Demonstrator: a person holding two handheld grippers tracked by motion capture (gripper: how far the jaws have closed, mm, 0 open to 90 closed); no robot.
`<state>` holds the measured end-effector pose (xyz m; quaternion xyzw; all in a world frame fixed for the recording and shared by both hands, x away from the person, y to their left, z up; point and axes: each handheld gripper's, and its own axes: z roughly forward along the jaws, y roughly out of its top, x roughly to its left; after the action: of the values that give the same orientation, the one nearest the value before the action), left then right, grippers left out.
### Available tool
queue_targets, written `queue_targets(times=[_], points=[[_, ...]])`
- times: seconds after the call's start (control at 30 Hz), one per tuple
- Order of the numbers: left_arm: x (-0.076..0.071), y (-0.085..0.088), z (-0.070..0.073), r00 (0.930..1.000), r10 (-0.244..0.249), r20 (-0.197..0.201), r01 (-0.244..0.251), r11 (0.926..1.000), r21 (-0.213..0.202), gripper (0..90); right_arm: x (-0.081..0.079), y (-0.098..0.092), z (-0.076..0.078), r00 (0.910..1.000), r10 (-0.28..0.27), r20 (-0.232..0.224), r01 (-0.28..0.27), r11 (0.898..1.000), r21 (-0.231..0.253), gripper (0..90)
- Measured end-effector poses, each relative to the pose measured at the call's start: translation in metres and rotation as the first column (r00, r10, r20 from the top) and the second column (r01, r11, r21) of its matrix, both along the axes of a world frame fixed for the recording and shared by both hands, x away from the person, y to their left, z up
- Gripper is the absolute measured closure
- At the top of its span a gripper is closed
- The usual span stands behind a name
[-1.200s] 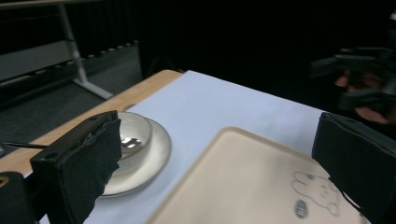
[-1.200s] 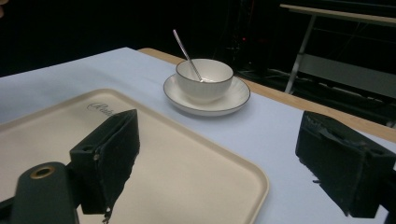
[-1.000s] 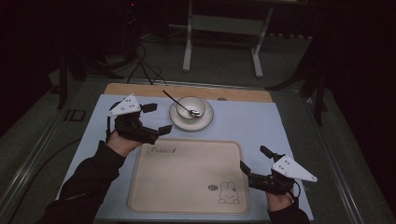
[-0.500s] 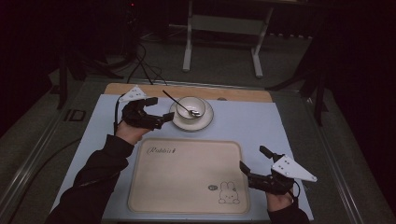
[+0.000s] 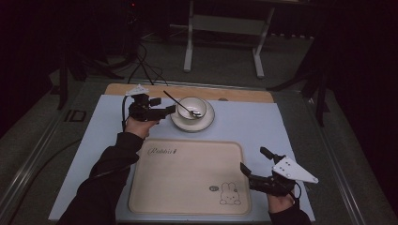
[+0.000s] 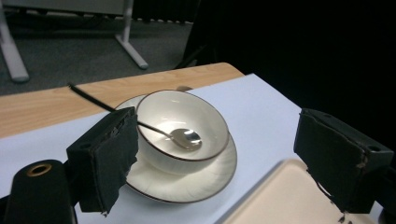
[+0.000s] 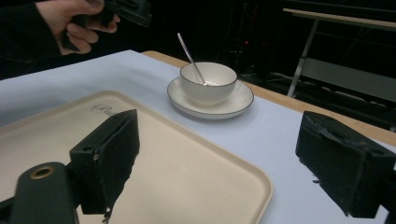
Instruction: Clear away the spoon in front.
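Left gripper positioned at the 9 o'clock side of the bowl, just beside the saucer rim, jaws spread wide and empty, having just been closing slightly with nothing pressed between the pads. Seen along the left gripper in its own view: bowl framed between the two black jaws, nearer the jaw at 9 o'clock, which overlaps the spoon handle and the bowl's near rim; contact not determinable. White bowl seated upright at the centre of the saucer, both with a thin dark rim line. Spoon resting with its head inside the bowl, handle leaning over the rim toward 10 o'clock in the high view. Bowl and saucer located on the pale blue mat, at 12 o'clock from the cream tray, near the wooden table edge. Tray marked with a rabbit drawing at its 5 o'clock corner. Right gripper held at the 3 o'clock edge of the tray, well apart from the bowl, jaws released and empty. In the right gripper view: right gripper over the tray corner, bowl and saucer at 12 o'clock, spoon handle rising toward 11 o'clock, left hand at 10 o'clock.
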<state>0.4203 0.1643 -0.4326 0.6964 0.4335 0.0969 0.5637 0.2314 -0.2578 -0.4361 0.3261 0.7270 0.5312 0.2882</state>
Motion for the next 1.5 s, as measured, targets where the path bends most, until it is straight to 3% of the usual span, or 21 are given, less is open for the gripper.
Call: queue_targets(times=[0.23,0.37,0.53,0.7,0.8,1.03,1.27,1.3,1.43,1.5], points=[[0.014,0.005,-0.011,0.9963,0.056,-0.065,-0.057,0.9981,-0.021,14.8,-0.001,0.0,0.0,1.0,0.007,0.001,-0.007,1.0,0.001,13.2],[0.022,0.009,-0.018,0.9919,0.073,-0.104,-0.081,0.994,-0.074,14.8,0.0,0.001,0.0,0.9999,0.01,-0.003,-0.01,1.0,0.001,13.0],[0.032,0.012,-0.024,0.987,0.088,-0.134,-0.103,0.9888,-0.107,15.3,0.0,0.001,-0.001,0.9999,0.012,-0.009,-0.012,1.0,0.001,13.0],[0.042,0.014,-0.033,0.9766,0.097,-0.192,-0.125,0.9824,-0.139,17.2,0.0,0.001,-0.001,0.9998,0.012,-0.013,-0.012,1.0,0.003,13.0],[0.047,0.015,-0.038,0.9691,0.102,-0.224,-0.142,0.9758,-0.167,20.1,0.001,0.001,-0.002,0.9998,0.015,-0.017,-0.014,1.0,0.003,13.0],[0.058,0.013,-0.045,0.9575,0.127,-0.259,-0.185,0.9592,-0.213,26.8,0.002,0.001,-0.003,0.9995,0.017,-0.026,-0.017,1.0,0.007,13.0],[0.068,0.012,-0.048,0.9391,0.18,-0.293,-0.249,0.9436,-0.219,38.7,0.002,0.0,-0.003,0.9994,0.018,-0.029,-0.018,1.0,0.006,13.0],[0.07,0.012,-0.048,0.9348,0.186,-0.302,-0.26,0.9393,-0.224,41.1,0.002,0.0,-0.003,0.9994,0.018,-0.029,-0.018,1.0,0.005,13.0],[0.076,0.01,-0.052,0.921,0.207,-0.33,-0.286,0.934,-0.214,47.8,0.002,0.0,-0.003,0.9994,0.019,-0.03,-0.019,1.0,0.005,13.0],[0.078,0.01,-0.055,0.9088,0.209,-0.362,-0.303,0.9255,-0.227,52.1,0.002,0.0,-0.003,0.9993,0.019,-0.032,-0.018,1.0,0.007,13.1]])
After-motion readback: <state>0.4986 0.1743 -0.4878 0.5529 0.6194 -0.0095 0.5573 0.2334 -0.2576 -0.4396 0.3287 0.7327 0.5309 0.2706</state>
